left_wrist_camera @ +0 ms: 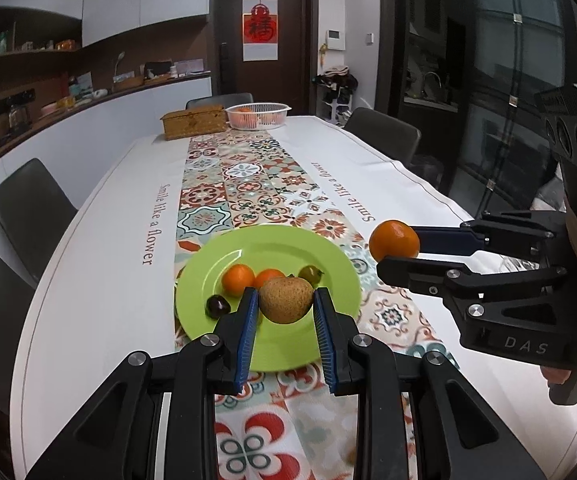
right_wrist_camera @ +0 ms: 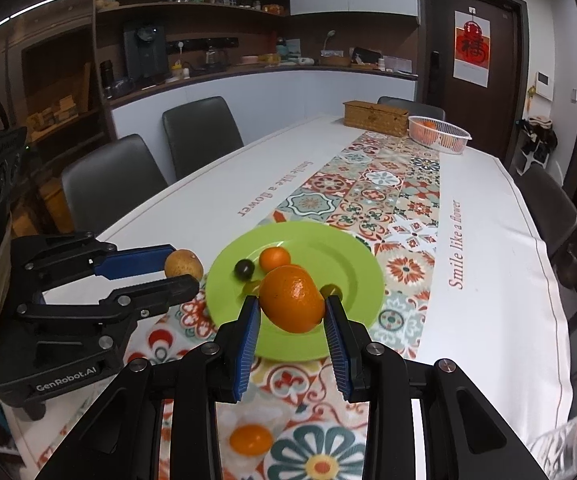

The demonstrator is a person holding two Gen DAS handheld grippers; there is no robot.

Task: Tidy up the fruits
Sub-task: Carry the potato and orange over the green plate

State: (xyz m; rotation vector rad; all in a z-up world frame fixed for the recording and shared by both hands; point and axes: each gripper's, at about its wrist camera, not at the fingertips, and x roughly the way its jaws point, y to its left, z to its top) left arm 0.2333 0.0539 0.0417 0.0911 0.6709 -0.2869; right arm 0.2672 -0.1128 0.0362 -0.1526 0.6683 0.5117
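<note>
My left gripper (left_wrist_camera: 286, 295) is shut on a brown kiwi-like fruit (left_wrist_camera: 286, 304), held above the near side of a green plate (left_wrist_camera: 328, 264). On the plate lie two small oranges (left_wrist_camera: 239, 278), a dark round fruit (left_wrist_camera: 217, 306) and a greenish fruit (left_wrist_camera: 311, 274). My right gripper (right_wrist_camera: 291, 303) is shut on a large orange (right_wrist_camera: 292, 298), also over the green plate (right_wrist_camera: 352, 264). In the right wrist view the left gripper (right_wrist_camera: 183, 266) shows at the left with the brown fruit (right_wrist_camera: 183, 263). In the left wrist view the right gripper (left_wrist_camera: 400, 250) holds the orange (left_wrist_camera: 394, 240).
A small orange (right_wrist_camera: 251, 439) lies on the patterned runner near the table's front edge. A white basket (left_wrist_camera: 276, 110) with oranges and a wicker box (left_wrist_camera: 194, 122) stand at the far end. Dark chairs (left_wrist_camera: 28, 208) line both sides of the table.
</note>
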